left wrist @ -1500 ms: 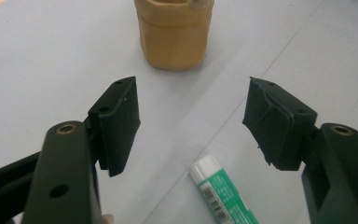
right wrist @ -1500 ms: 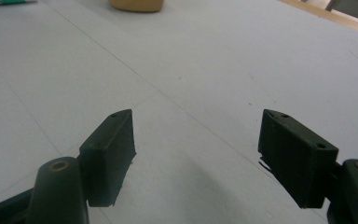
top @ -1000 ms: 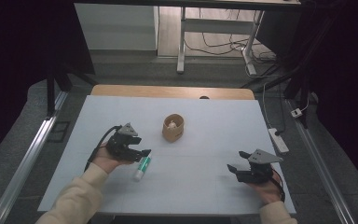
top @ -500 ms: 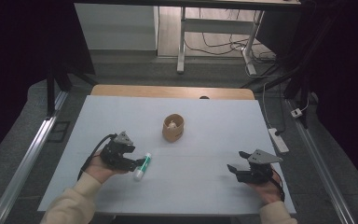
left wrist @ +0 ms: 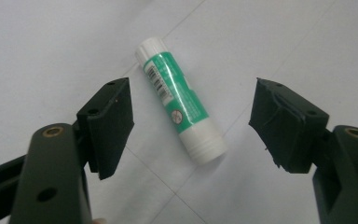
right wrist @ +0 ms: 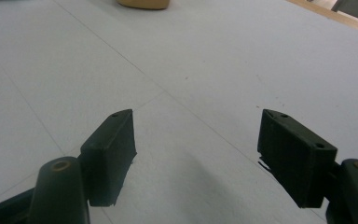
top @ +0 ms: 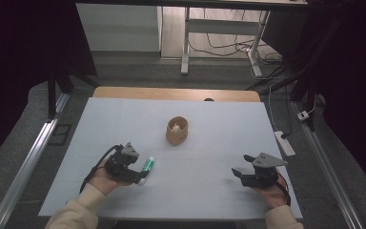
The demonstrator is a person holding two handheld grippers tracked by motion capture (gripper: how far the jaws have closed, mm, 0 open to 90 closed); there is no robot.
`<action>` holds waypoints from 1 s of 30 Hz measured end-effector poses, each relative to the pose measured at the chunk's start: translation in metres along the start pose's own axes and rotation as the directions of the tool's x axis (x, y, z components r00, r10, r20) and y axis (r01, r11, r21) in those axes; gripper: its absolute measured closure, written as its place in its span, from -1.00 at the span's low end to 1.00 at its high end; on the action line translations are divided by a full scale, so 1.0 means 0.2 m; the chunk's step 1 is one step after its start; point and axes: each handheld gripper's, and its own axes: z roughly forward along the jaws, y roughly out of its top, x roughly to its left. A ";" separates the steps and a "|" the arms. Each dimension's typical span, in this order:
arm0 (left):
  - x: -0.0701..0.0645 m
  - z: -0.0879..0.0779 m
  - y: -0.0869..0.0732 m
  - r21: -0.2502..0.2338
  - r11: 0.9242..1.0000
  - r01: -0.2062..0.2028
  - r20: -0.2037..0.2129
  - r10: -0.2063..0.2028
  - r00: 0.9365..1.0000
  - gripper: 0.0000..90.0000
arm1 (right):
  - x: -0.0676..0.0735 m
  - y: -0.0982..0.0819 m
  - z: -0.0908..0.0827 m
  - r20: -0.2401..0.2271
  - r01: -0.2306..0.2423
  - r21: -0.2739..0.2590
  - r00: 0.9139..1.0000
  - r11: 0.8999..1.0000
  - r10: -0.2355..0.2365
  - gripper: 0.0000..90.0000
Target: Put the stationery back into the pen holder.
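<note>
Blk tongs [top: 143, 172], grey top plates, cream sleeves [top: 83, 210]

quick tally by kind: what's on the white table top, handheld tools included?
Green-and-white glue stick: 1
Round tan wooden cup with a small white thing inside: 1
Black hand-held gripper: 2, left and right
Total: 4

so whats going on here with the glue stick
A person works at a white table with a claw in each hand. The left claw hangs over a green and white glue stick that lies flat on the table; its jaws have just been opening and stand wide, with the stick between them but untouched. The right claw rests open and empty at the near right. A small tan cup stands mid-table.
</note>
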 end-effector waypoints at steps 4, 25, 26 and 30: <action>-0.02 0.03 0.00 0.023 1.000 -0.001 -0.011 0.001 1.000 -0.36 | 0.00 0.00 0.00 0.001 0.005 0.001 1.000 1.000 -0.005 -0.40; -0.06 0.21 0.01 0.146 0.987 0.061 -0.115 -0.044 0.992 -0.31 | 0.00 0.00 0.01 0.001 0.016 0.018 1.000 1.000 -0.016 -0.40; -0.06 0.21 0.01 0.152 0.986 0.066 -0.119 -0.048 0.992 -0.27 | 0.00 0.00 0.02 0.005 0.018 0.017 1.000 1.000 -0.018 -0.40; -0.07 0.22 0.00 0.158 0.985 0.075 -0.123 -0.056 0.991 -0.13 | 0.01 0.00 0.01 0.008 0.022 0.021 1.000 1.000 -0.022 -0.40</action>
